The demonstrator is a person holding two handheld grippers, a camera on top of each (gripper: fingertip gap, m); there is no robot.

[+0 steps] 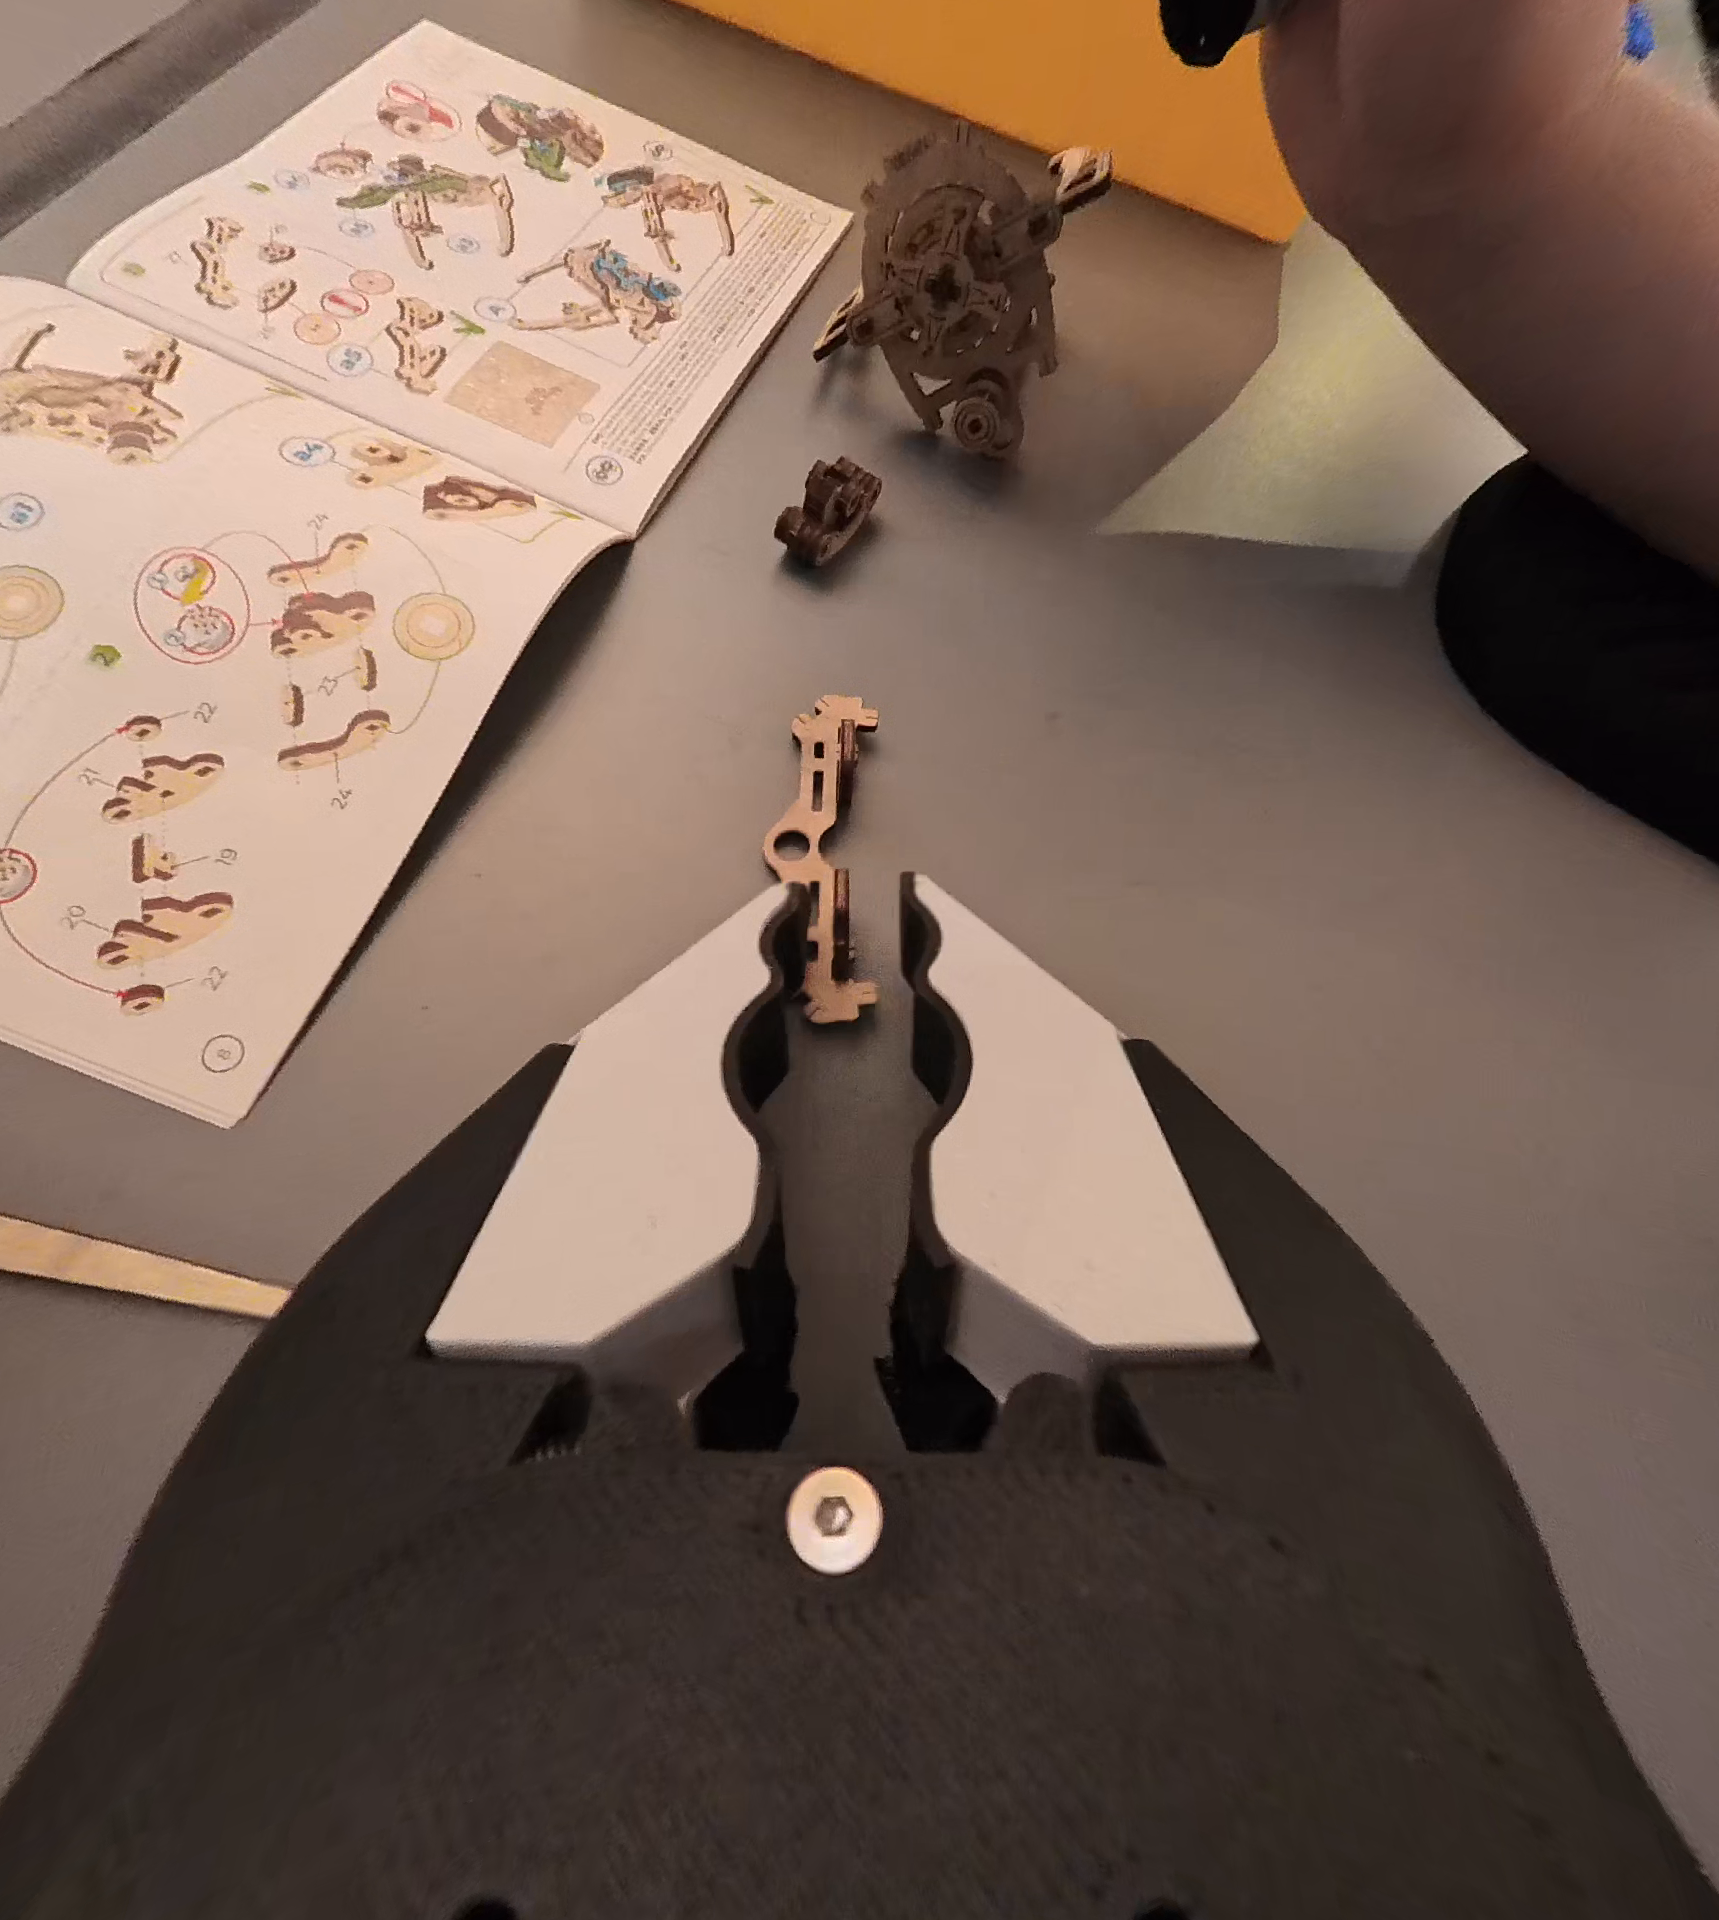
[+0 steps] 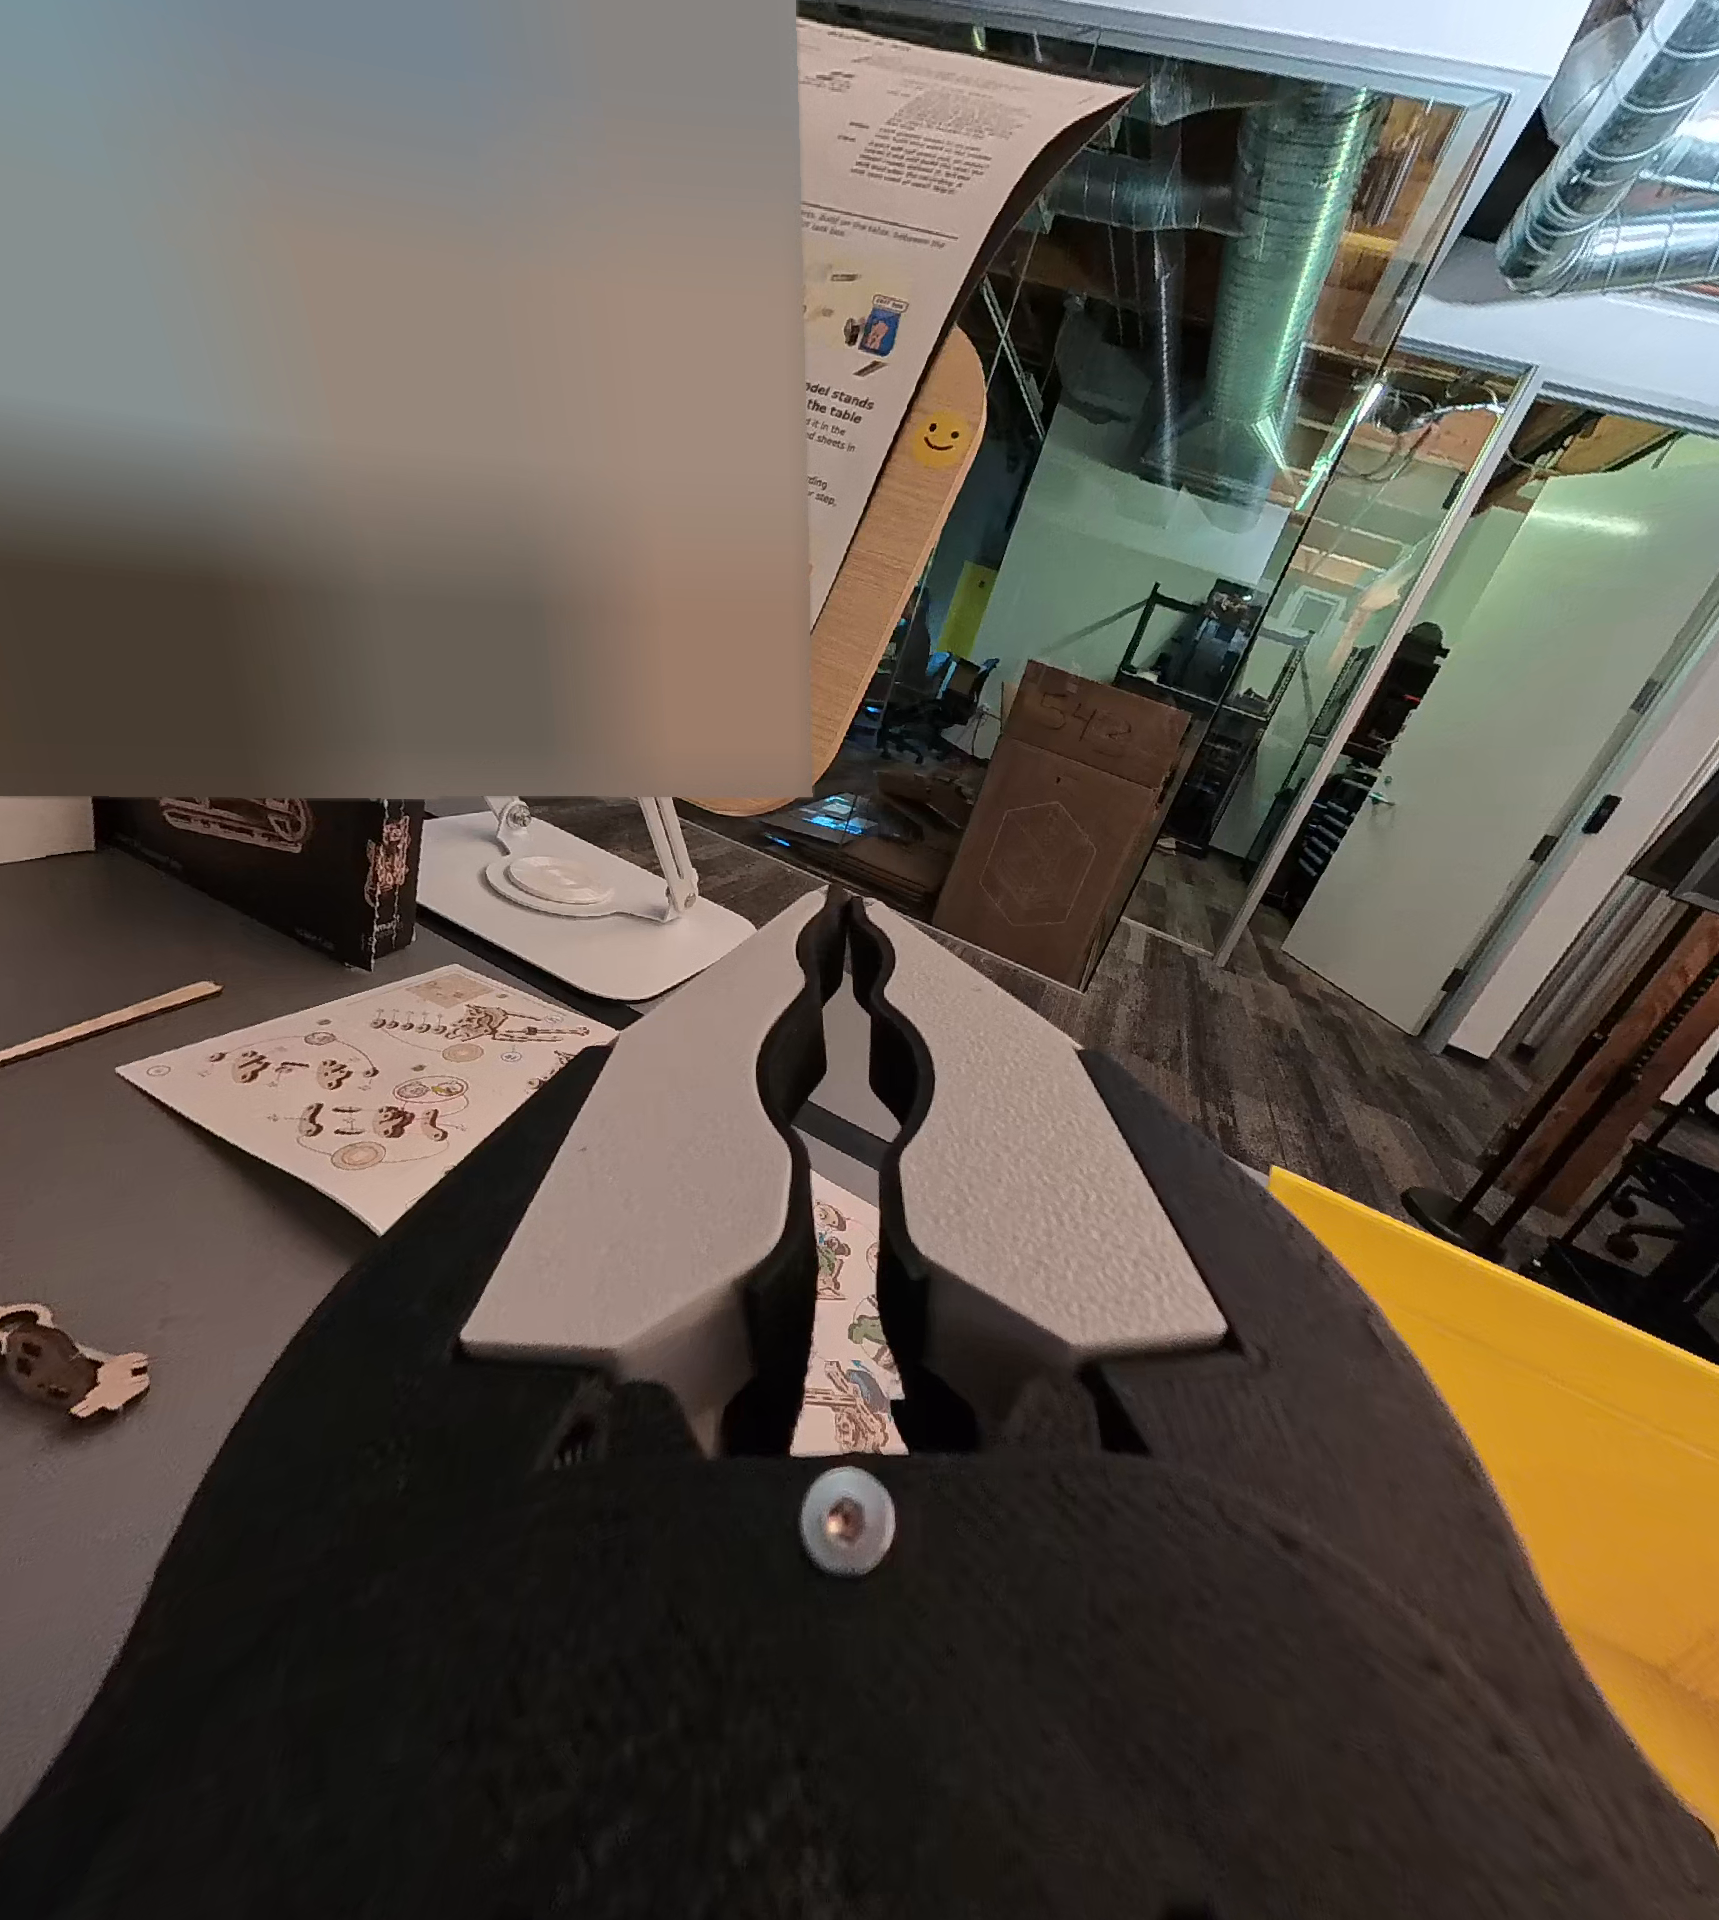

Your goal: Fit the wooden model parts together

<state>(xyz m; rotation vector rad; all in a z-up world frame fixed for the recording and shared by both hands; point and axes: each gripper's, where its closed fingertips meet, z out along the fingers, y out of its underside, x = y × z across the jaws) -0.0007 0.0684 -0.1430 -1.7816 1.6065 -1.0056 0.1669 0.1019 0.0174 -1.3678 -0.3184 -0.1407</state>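
On the grey tabletop (image 1: 1146,831) an instruction booklet (image 1: 242,582) lies open. A partly built wheel assembly (image 1: 948,301) stands beyond a small dark sub-assembly (image 1: 827,512) — both are judged finished. Still unjoined, a flat slotted strip (image 1: 819,831) is straddled by the spread left hand-held gripper (image 1: 839,899); the right hand-held gripper (image 2: 850,920) is raised — nearly pressed together, empty.

Print marks the open booklet (image 1: 315,499) and hanging sheet (image 2: 896,239).

Left tongs (image 1: 839,883) low over the desk (image 1: 1198,935), tips apart with a narrow gap between them. Right tongs (image 2: 850,914) raised above the desk, tips pressed together, gripping nothing. Forearm (image 1: 1561,312) across the desk's far right.
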